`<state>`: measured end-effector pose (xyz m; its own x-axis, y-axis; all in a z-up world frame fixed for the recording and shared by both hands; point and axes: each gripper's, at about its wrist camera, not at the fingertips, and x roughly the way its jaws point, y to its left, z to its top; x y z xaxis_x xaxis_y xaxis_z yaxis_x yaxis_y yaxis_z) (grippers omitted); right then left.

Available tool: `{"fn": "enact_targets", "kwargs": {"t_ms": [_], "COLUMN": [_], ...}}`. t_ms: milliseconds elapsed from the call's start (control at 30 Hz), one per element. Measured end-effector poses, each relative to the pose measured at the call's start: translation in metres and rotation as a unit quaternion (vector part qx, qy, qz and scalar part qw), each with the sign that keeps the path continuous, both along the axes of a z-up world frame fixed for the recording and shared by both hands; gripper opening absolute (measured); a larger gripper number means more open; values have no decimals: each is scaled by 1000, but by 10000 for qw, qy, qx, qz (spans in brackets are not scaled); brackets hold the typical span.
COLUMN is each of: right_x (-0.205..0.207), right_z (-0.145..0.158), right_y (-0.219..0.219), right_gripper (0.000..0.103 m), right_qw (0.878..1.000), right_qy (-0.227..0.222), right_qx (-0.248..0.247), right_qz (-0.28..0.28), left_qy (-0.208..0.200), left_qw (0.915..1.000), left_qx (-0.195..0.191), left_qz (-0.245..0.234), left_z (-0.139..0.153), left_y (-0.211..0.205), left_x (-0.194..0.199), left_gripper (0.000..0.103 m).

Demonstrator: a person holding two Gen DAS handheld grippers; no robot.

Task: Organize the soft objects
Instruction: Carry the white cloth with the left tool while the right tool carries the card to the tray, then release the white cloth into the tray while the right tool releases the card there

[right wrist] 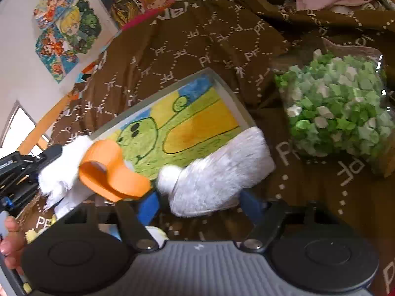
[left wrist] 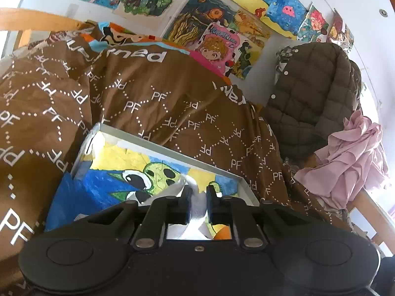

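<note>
The white plush duck (right wrist: 217,172) lies over the shallow box (right wrist: 229,96) on the brown blanket (right wrist: 197,37). The left gripper (left wrist: 197,194) pinches its fur narrowly; the right gripper (right wrist: 200,202) stands wide around its body. It looks light and squashy, best held by its thick body.

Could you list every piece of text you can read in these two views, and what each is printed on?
"PF": repeated white monogram across the brown bedspread.
"MORNING": on a cartoon poster on the wall; smaller lettering beneath is unreadable.
Large white upside-down lettering on the bedspread: partly folded away, not reliably readable.
</note>
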<state>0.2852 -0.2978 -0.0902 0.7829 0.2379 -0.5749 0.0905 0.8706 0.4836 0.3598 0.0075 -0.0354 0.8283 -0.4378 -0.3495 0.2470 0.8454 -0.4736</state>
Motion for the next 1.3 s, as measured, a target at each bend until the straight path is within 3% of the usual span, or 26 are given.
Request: {"fn": "enact_targets", "kwargs": {"t_ms": [267, 400, 667, 867, 967, 1200, 1300], "right_x": [-3, -9, 5, -3, -10, -46, -66], "right_z": [16, 39, 27, 37, 48, 83, 100], "right_y": [11, 24, 26, 21, 21, 17, 16], "right_gripper": [73, 66, 66, 74, 79, 91, 96], "right_qw": [9992, 9951, 9971, 9960, 9946, 9863, 9803], "right_qy": [-391, -888, -612, -797, -947, -1551, -1860], "right_qx": [-34, -199, -66, -94, -166, -433, -577], "right_qz": [112, 378, 439, 402, 382, 345, 341], "left_qy": [-8, -70, 62, 163, 163, -101, -310], "left_qw": [10000, 9999, 9999, 9997, 9995, 9988, 9974], "left_qx": [-29, 56, 147, 191, 189, 248, 396], "left_qz": [-40, -84, -44, 71, 180, 420, 514], "left_z": [5, 8, 2, 5, 11, 38, 53], "left_y": [-2, -6, -6, -3, -1, 4, 5], "left_x": [-2, -4, -4, -8, -15, -52, -73], "left_gripper": [17, 17, 18, 39, 56, 83, 89]}}
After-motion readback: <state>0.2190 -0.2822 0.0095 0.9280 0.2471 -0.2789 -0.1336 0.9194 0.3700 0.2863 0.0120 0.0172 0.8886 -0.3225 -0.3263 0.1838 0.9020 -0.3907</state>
